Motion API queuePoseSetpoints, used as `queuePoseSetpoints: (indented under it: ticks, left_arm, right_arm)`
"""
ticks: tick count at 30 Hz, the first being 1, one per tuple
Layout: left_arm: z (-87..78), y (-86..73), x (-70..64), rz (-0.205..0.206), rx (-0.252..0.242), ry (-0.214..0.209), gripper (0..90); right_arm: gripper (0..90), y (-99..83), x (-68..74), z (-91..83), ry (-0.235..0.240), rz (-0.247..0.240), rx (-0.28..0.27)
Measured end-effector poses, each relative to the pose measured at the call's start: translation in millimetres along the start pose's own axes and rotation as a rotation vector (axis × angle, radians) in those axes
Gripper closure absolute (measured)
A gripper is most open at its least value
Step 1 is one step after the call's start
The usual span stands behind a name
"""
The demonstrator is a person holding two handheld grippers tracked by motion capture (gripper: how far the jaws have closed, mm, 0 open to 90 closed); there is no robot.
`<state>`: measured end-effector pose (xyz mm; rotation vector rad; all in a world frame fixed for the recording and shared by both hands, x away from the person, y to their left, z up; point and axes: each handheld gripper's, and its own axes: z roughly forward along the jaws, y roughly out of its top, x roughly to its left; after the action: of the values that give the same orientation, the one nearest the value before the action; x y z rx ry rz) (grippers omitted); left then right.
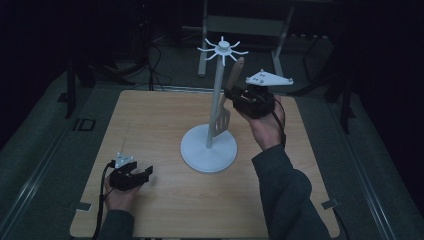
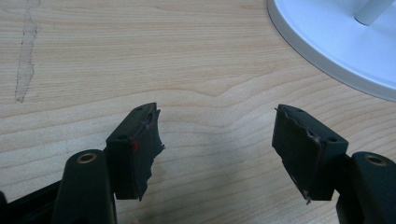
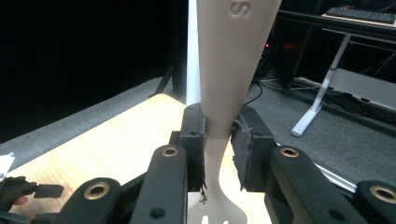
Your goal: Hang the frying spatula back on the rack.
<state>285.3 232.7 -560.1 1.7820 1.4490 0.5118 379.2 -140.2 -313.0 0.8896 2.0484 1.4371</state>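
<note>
The right gripper (image 1: 231, 95), clamped on a slotted spatula (image 1: 223, 119) held upright beside the white hook stand (image 1: 209, 146), seems mid-hanging, so next its handle end must reach a hook; the left gripper (image 1: 145, 174) rests spread apart and empty on the table (image 1: 150, 120) at near left.

The stand (image 1: 209, 149) sits on the table (image 1: 150, 115), its base near the table's middle and its pole rising to a ring of hooks (image 1: 222, 48). Just right of the pole, the spatula (image 1: 223, 116) hangs above the base, handle up, gripped at its neck by the right gripper (image 1: 231, 95), which is raised to the right of the stand. The left gripper (image 1: 142, 175) rests low on the table, left of the base and nearer the person, its jaws apart over bare tabletop.
</note>
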Motion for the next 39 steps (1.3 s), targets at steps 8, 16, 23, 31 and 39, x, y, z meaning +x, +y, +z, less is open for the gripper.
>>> queuePoseSetpoints:
  ticks: [8,16,23,31,39]
  left_arm:
    - [-0.3,0.3,0.4,0.001,-0.001,0.001,32.3]
    - [-0.9,0.3,0.5,0.001,-0.003,0.002,32.2]
    - [-1.0,0.4,0.7,-0.002,-0.003,0.002,32.2]
    - [-1.4,0.5,0.9,-0.001,-0.004,0.003,32.1]
    - [-1.4,0.5,0.9,0.001,-0.003,0.002,32.1]
  right_arm:
    - [75.1,0.6,-0.3,1.1,0.0,0.002,0.0]
    - [75.1,0.8,-0.7,2.5,-0.003,-0.001,0.007]
    - [75.1,0.3,-1.1,5.5,-0.003,0.0,0.013]
    - [75.1,-0.6,-0.9,8.6,-0.003,-0.003,0.017]
    - [75.1,-0.9,-0.4,9.7,-0.004,0.003,0.02]
